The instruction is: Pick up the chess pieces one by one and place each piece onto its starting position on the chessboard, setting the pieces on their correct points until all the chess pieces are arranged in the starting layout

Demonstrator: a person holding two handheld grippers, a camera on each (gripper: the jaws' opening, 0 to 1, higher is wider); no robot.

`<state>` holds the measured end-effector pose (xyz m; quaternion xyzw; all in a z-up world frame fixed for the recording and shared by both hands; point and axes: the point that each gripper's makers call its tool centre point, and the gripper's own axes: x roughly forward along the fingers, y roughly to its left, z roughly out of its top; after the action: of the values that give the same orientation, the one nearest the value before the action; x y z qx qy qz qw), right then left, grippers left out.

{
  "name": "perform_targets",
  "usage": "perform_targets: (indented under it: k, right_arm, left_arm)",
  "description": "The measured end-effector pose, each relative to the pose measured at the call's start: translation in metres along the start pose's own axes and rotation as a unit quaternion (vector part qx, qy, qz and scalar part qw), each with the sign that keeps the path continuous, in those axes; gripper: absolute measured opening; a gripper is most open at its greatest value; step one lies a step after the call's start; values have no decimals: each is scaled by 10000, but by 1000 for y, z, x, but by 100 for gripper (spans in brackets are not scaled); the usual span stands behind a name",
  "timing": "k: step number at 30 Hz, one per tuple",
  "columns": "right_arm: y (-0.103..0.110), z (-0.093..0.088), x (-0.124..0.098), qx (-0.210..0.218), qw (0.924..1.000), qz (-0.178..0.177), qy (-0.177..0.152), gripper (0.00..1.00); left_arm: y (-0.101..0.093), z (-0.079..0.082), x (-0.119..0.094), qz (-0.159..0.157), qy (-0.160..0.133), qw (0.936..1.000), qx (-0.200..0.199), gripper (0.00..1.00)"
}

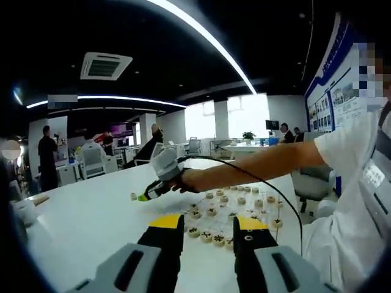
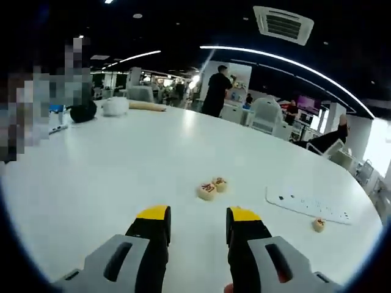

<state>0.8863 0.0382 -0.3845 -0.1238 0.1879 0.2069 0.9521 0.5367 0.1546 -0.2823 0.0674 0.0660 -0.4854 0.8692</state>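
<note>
While my right gripper (image 2: pixel 198 223) hangs low over the white worktop (image 2: pixel 122 171) with its fingers spread and nothing between them, two loose chess pieces (image 2: pixel 212 187) lie touching each other just beyond its tips. I judge I am lined up on that pair so I can close on one of them alone. A third piece (image 2: pixel 319 224) sits off to the side, near a flat white power strip (image 2: pixel 308 206).

My left gripper (image 1: pixel 209 226) is also open and empty, held back from the chessboard (image 1: pixel 235 210), where round pieces (image 1: pixel 211 235) already stand in rows. I take it I keep this one parked near the board, out of the way, so the board stays in sight while the other hand fetches. From here my right hand (image 1: pixel 186 180) shows reaching out past the board, away from me, toward a stray piece (image 1: pixel 133 196) on the bare worktop.

The pieces carry dark and red characters on top, too small for me to read. A blue-edged wall poster (image 1: pixel 333 101) behind the board has print and photos, also illegible.
</note>
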Motion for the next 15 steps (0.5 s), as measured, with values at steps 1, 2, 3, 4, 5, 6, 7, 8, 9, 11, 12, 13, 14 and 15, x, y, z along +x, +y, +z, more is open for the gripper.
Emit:
perform_targets:
  k: [1,2,3,4,5,6,7,8,9,11,12,13,14,15]
  right_arm:
    - [-3,-2,8,229,9997,-8,27,37]
    - [-6,-3,16,458,9989,-15,53,38]
    - [-9,-5,24,687,9976,-23,80,37]
    - [-12,-4,29,647,9979,-39,72,37]
    - [-11,-5,30,585,9982,-82,87,37]
    - [-13,-3,31,424,9990,-137,73,37]
    - [-13,-2,34,454,9989,-122,78,37]
    - [-13,-3,37,592,9981,-98,137,37]
    - [-15,-2,40,731,9972,-109,101,36]
    - [-18,1,45,700,9974,-146,48,36]
    - [-20,0,48,643,9978,-161,72,36]
    - [-21,0,49,607,9980,-165,75,36]
    - [-20,0,49,626,9978,-186,61,35]
    - [-21,1,50,496,9986,-205,35,34]
  left_arm:
    - [0,0,0,-1,-3,10000,-5,34]
    - [0,0,0,-2,-6,10000,-10,34]
    - [0,-1,0,-3,-9,10000,-14,34]
    - [0,0,0,-9,-15,10000,-10,34]
    - [0,0,0,-18,-28,10000,-4,34]
    - [0,2,0,-28,-51,10000,-7,34]
    - [0,3,0,-40,-73,10000,-12,34]
    - [0,4,0,-50,-88,9999,-17,34]
    - [-1,4,0,-58,-97,9999,-19,34]
    - [-2,5,0,-89,-137,9999,-42,33]
    - [-2,6,1,-100,-154,9998,-48,33]
    - [-3,7,1,-117,-175,9998,-51,33]
    - [-4,7,1,-131,-185,9997,-53,33]
    - [-4,7,1,-142,-188,9997,-50,33]
